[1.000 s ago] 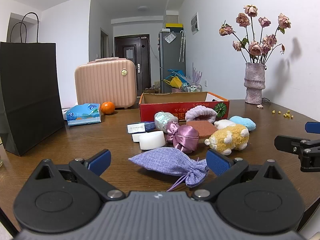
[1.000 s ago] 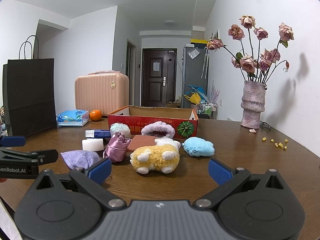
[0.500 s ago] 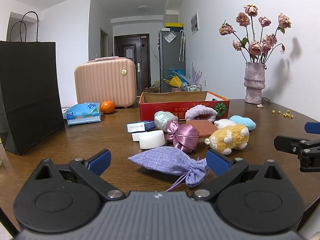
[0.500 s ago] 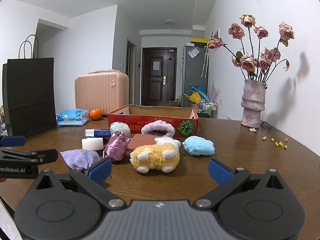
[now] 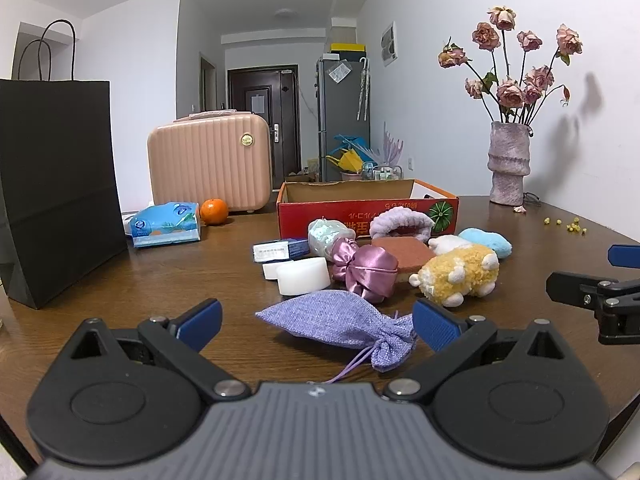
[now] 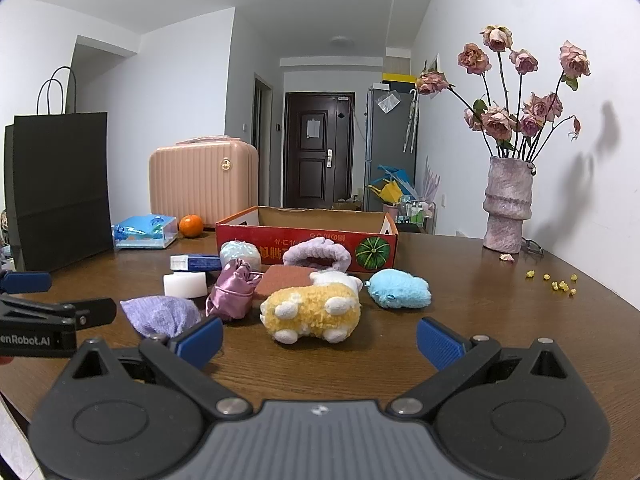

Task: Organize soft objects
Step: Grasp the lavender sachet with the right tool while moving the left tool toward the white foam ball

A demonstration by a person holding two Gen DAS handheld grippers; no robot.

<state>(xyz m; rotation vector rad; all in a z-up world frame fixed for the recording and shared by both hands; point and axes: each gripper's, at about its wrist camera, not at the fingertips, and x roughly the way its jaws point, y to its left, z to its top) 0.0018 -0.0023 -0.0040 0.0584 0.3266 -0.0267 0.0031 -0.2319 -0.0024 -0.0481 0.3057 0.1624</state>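
I have both tools low over the near edge of the table (image 5: pixel 160 280), each with its jaws spread wide and nothing between them. My left gripper (image 5: pixel 316 322) frames a purple cloth pouch (image 5: pixel 340 322) lying flat on the wood, its drawstring end pointing toward me; the blue pads (image 5: pixel 200 320) stand clear of it on both sides. My right gripper (image 6: pixel 320 338) faces a yellow plush toy (image 6: pixel 312 312), which sits just beyond the fingertips, untouched.

The rest of the soft things are bunched toward the middle of the table, in front of a red cardboard box (image 6: pixel 304 236): a pink satin pouch (image 5: pixel 366 268), a blue plush (image 6: pixel 400 288), a lilac fluffy band (image 6: pixel 316 254) against the box wall, a brown sponge (image 5: pixel 400 250), a white block (image 5: pixel 304 276) and a pale mesh ball (image 5: pixel 328 234).

Toward the far left edge stand a black paper bag (image 5: pixel 56 184), a tissue pack (image 5: pixel 166 224), an orange (image 5: pixel 214 211) and a pink case (image 5: pixel 208 164). A vase (image 6: pixel 506 208) of dried roses stands at the far right edge.
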